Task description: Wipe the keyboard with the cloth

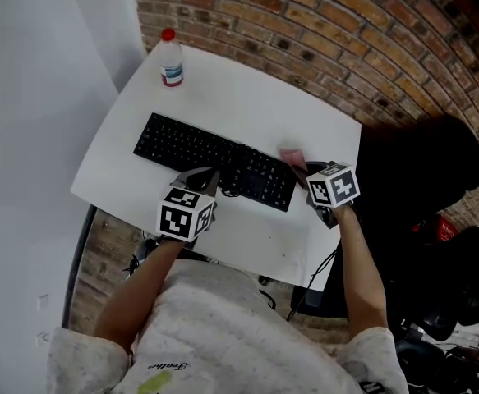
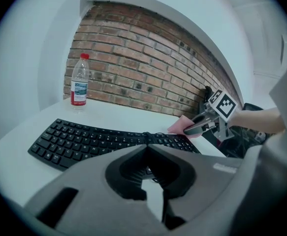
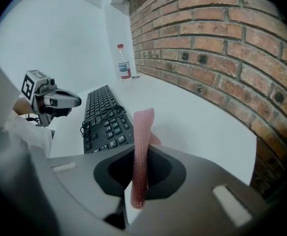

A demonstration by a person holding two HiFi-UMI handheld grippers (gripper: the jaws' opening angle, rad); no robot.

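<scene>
Nearest the lens: pale speckled shirt (image 1: 223, 335) and two bare forearms, one gripper in each hand.

1. Held low, left gripper (image 1: 200, 176): jaws closed tip to tip, nothing between them. Poised at the keyboard's near edge, about mid-length. Contact with the keys not determinable.

2. Opposite, right gripper (image 1: 306, 173): jaws clamped on the cloth, at the keyboard's right end.

3. Nubbly pink cloth (image 3: 142, 132): held edge-on and upright, free part standing out past the jaw tips, by the keyboard's far right corner. Touching keys or tabletop: not determinable.

4. Black keyboard (image 1: 191, 149): lying aslant on white table (image 1: 247, 105), with black cable (image 3: 104, 116) looped loosely over the keys toward the right end.

5. Red-capped water bottle (image 1: 171, 58): upright, well beyond the keyboard's far left corner.

6. Brick wall (image 1: 346, 31): behind the keyboard's far side.

Task status, judged: no wiping pass evident; cloth gripped and brought to the right end.

Hazards, judged:
- Cloth snagging on the cable loop during a leftward pass, dragging cable or keyboard.
- Cloth slipping from a narrow pinch under downward pressure.
- Keyboard skidding toward the near table edge if left unsteadied.
- Hard jaw tips, rather than cloth, scraping keycaps if brought down too steeply.
</scene>
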